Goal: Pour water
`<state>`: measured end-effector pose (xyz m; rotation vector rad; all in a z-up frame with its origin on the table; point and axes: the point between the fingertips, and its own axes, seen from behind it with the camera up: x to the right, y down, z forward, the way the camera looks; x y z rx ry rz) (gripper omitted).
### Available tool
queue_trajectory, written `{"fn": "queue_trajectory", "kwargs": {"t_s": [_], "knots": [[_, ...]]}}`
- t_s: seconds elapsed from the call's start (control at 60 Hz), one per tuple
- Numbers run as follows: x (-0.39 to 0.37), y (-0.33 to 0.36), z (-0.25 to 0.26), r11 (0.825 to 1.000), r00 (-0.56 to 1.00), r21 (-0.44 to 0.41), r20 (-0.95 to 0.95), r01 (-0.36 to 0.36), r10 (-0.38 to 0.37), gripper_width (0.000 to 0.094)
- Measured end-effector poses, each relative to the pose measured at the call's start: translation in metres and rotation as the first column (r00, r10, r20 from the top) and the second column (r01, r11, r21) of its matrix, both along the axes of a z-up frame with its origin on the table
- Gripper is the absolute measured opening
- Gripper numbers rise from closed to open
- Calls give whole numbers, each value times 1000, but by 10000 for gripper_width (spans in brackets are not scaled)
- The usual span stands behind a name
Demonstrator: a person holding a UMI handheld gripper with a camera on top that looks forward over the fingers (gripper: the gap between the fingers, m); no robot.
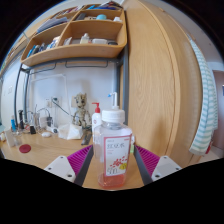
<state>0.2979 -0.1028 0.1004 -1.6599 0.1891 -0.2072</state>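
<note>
Right up close, the hand-held gripper [114, 160] has its two fingers, each with a magenta pad [82, 158], set at either flank of a clear plastic bottle with a pale label carrying pink and red print [115, 150], and both pads look pressed against its sides, so the bottle is pinched between them. That bottle stands upright, its lower part tinted pinkish, its neck rising to a white pump-style top [113, 103]. Just behind it to one side sits a second, smaller white bottle with a red pump cap [97, 113], close by but whether the two touch is hard to say. Underneath runs a light wooden desk [45, 152], and further along it lies a crumpled white cloth or tissue [70, 131], a small brown figure-like object [79, 106] beyond that, and a scatter of small bottles and jars [28, 126] near the wall, too small to tell apart. A red round item [24, 148] rests on the desk near that clutter. Above hangs a wooden wall shelf [75, 45] with small items on it. Beside the bottle rises a tall wooden panel [160, 85], and past it hangs a green-and-white striped fabric [205, 105].
</note>
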Motion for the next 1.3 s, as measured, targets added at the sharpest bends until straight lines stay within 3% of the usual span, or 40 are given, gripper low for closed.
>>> {"fn": "queue_trajectory", "kwargs": {"t_s": [0.067, 0.133, 0.25, 0.383, 0.567, 0.817, 0.95, 1.083, 1.3], "knots": [[-1, 8, 1, 1000, 1000, 9, 7, -14, 14, 774], [-1, 15, -2, 999, 999, 16, 2, -32, 32, 621], [0, 16, -2, 999, 1000, 17, 1, -30, 30, 570], [2, 17, -2, 1000, 1000, 10, -1, -15, 15, 426], [-2, 17, -2, 1000, 1000, -24, 28, 2, -1, 410], [-104, 28, 40, 994, 944, -74, 314, -80, 99, 413], [-191, 51, 61, 984, 783, -133, 596, -121, 177, 413], [-281, 75, 73, 971, 504, -186, 830, -152, 238, 415], [-392, 104, 84, 960, 55, -221, 971, -172, 233, 414]]}}
